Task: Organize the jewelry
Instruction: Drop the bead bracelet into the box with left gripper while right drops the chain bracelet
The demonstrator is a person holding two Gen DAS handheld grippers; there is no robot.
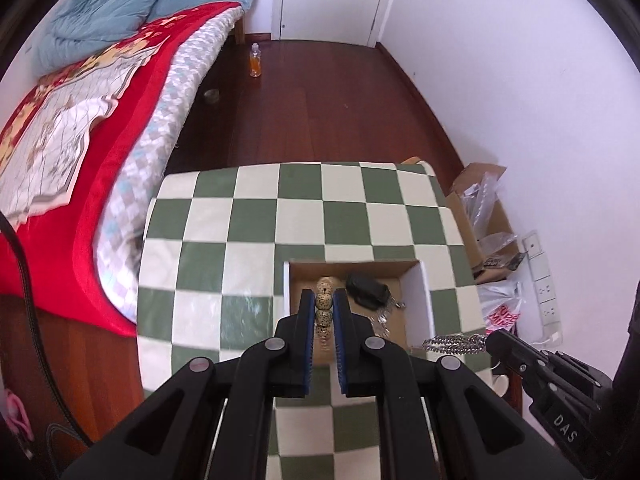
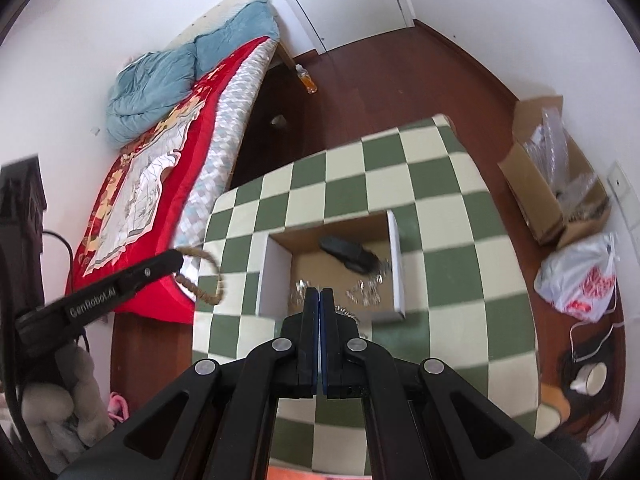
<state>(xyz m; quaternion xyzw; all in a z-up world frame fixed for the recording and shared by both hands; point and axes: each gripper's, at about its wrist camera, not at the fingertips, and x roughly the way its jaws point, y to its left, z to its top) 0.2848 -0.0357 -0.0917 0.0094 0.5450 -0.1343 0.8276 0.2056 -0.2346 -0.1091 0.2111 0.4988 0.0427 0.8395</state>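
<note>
My left gripper (image 1: 324, 294) is shut on a speckled tan bead bracelet (image 1: 324, 304), held above the near edge of an open cardboard box (image 1: 420, 296) with white walls. In the right wrist view the bracelet (image 2: 204, 280) hangs in a loop from the left gripper (image 2: 176, 260), left of the box (image 2: 276, 276). My right gripper (image 2: 320, 296) is shut on a silver chain (image 1: 452, 345) that stretches from its tips toward the box. Inside the box lie a black item (image 1: 366, 289) and small silver pieces (image 2: 364, 294).
The box sits on a green and cream checkered tabletop (image 1: 248, 216). A bed with a red cover (image 1: 120, 120) is at the left. A cardboard carton (image 2: 548, 184) and a plastic bag (image 2: 580, 280) stand on the floor at the right.
</note>
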